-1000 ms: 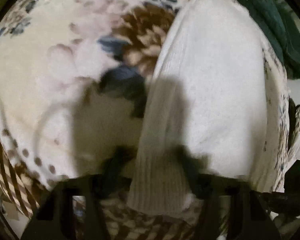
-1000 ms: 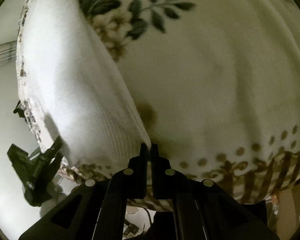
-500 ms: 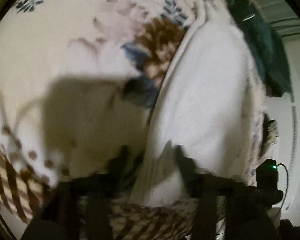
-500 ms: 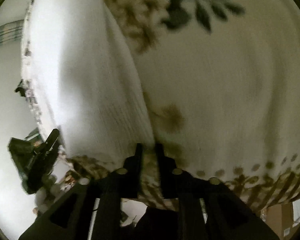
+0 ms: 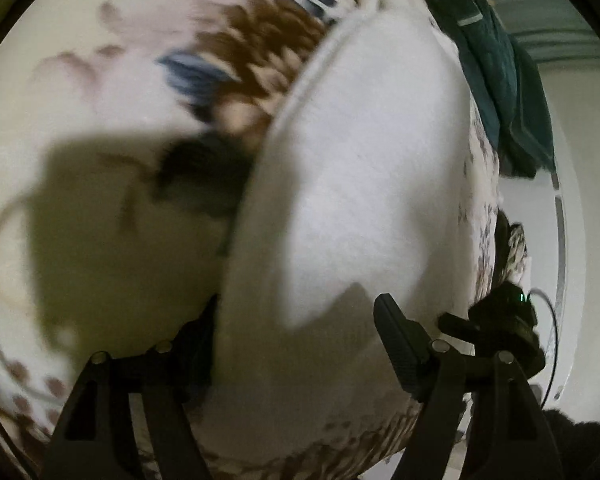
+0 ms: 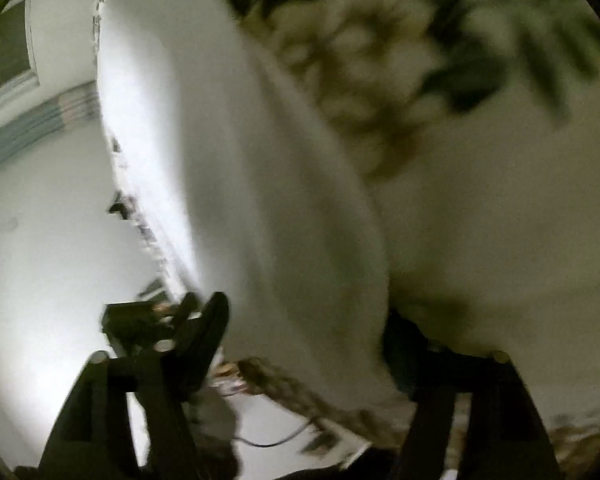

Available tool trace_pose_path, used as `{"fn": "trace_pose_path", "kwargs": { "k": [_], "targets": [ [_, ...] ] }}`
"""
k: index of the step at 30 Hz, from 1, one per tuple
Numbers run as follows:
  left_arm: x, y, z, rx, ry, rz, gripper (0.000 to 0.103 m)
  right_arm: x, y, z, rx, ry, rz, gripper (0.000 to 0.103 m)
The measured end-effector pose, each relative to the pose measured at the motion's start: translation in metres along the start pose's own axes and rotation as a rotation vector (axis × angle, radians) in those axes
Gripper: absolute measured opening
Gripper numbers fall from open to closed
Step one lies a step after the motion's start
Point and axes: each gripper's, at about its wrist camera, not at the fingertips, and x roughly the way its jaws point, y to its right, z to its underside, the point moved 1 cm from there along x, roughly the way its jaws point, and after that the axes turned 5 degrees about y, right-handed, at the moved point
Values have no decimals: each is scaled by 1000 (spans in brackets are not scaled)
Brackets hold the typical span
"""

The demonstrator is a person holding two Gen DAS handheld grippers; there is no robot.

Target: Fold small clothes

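Both pairs of fingers had spread wide since a second earlier, our right gripper (image 6: 304, 320) letting go of the white knit garment (image 5: 364, 184), our left gripper (image 5: 300, 320) straddling its near edge. It lay folded on the floral bedspread (image 5: 100, 92); we judged smoothing came next.

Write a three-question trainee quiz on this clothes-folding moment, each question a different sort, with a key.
1. True or false: the left gripper is open, one finger on each side of the white knit garment.
2. Multiple choice: the garment lies on A) a bare wooden table, B) a floral blanket, C) a metal tray.
3. Fill in: the right gripper is ____.

Key: 1 true; 2 B; 3 open.
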Motion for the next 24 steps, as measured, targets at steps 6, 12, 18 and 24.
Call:
{"fn": "trace_pose_path", "kwargs": {
  "k": [6, 12, 18, 24],
  "targets": [
    [-5, 10, -1, -60, -25, -29, 13, 0, -7, 7, 64, 0, 1, 14],
    [-60, 66, -51, -24, 64, 72, 12, -56, -81, -5, -5, 48, -74, 13],
    [-63, 123, -169, 82, 211, 146, 12, -109, -186, -113, -140, 187, -88, 13],
    [-7, 150, -300, 70, 253, 174, 18, -119, -267, -260, -162, 272, -56, 18]
  ]
}}
